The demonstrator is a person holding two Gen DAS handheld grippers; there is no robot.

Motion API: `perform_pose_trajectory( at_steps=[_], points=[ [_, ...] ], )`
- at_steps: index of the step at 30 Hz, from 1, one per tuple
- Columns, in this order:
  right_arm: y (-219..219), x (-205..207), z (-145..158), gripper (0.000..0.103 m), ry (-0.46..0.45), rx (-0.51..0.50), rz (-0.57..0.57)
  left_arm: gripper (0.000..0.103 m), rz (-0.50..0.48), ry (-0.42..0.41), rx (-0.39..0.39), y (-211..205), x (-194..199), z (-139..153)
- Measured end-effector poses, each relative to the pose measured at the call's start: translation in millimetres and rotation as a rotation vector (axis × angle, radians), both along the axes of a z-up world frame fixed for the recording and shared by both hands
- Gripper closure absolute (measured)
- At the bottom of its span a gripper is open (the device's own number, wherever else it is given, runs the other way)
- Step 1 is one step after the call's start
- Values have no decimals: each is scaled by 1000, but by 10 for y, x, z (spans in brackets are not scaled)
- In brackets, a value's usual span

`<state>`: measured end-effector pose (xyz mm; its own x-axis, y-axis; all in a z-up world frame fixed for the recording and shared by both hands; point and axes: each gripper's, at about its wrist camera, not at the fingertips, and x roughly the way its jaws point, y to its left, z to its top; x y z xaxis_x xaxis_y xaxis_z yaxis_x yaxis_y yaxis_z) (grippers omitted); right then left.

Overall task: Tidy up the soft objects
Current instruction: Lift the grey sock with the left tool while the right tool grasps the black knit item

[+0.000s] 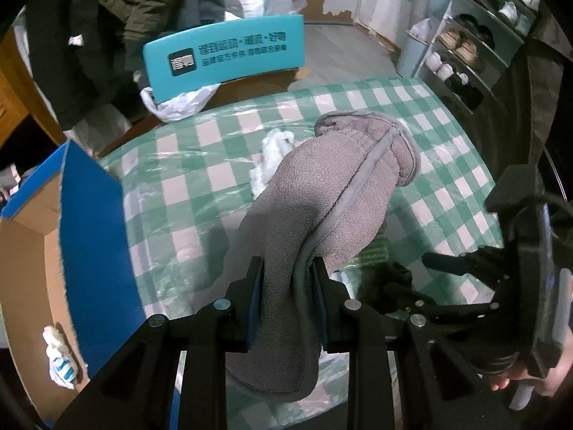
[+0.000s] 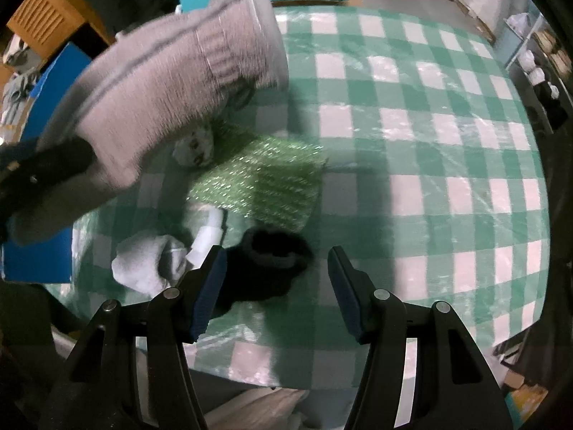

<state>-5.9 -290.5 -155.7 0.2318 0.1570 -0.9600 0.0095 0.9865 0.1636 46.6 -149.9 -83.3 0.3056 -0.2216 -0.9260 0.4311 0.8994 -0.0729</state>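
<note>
**Left wrist view: grey fleece slipper pinched and lifted**

The left claw was clamped on a grey fleece slipper, held above the checked desk. The right claw stood open and empty over a black sock. Beyond lay a white sock and green cloth; a blue box stood left.
</note>
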Motion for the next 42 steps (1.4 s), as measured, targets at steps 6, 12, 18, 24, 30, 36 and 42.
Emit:
perform_pose_trajectory(
  at_steps=[6,12,18,24,30,36,42],
  points=[
    [127,54,-109,45,15,-19,16,77,30,-10,1,170,-11,42],
    [163,95,-159,45,24,-17,9,77,65,-2,2,334,1,18],
    [162,152,-223,45,40,-17,2,77,87,14,-5,429,1,-32],
    [200,186,-274,53,67,-31,35,77,103,25,-7,496,4,-73],
    [317,190,-188,59,51,-70,79,77,111,17,-15,557,-12,-24],
    [354,196,80,59,4,-69,73,77,113,-4,-30,599,-39,85],
    [312,237,373,59,-45,-70,57,77,114,-21,-45,647,-78,177]
  ],
)
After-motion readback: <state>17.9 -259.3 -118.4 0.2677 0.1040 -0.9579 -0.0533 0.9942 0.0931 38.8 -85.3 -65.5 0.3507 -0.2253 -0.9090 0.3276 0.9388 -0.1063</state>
